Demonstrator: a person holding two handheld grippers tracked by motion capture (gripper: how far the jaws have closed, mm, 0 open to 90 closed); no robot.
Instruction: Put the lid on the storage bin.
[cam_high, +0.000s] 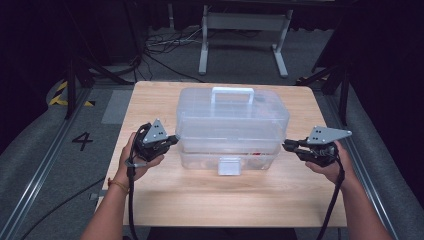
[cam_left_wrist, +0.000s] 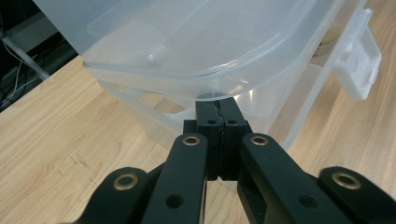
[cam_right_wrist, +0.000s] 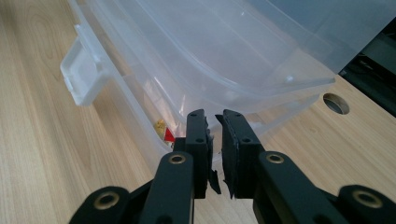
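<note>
Left tool (cam_left_wrist: 219, 105): jaws pressed flat together, nothing between them, tips tucked under the overhanging lid rim at the left end of the clear plastic box (cam_high: 231, 125); contact with the rim looks likely but I can't confirm it. In the high view the left tool (cam_high: 172, 139) sits right at the box's left end wall, held in the person's left hand (cam_high: 142, 159), cable trailing down along the forearm. Right tool (cam_right_wrist: 214, 116): jaws nearly closed, a thin slit left between the pads, nothing gripped in it; tips sit just below the lid rim at the box's right end (touching or not, can't tell). High view puts the right tool (cam_high: 286, 146) level with the seam between lid and base, right hand (cam_high: 327, 162) behind it, grey three-cornered plate on top. Box itself: translucent, domed lid with a white carry handle (cam_high: 232, 93) on top, white latch (cam_high: 229, 165) at the middle of the front face hanging down over the base. Small items inside the base, one red and one yellowish (cam_right_wrist: 164, 130), blurred through the wall. Box sits about centre of the wooden counter (cam_high: 225, 200), slightly toward the far edge. A round hole (cam_right_wrist: 335, 103) in the counter shows just beyond the box's right end.
</note>
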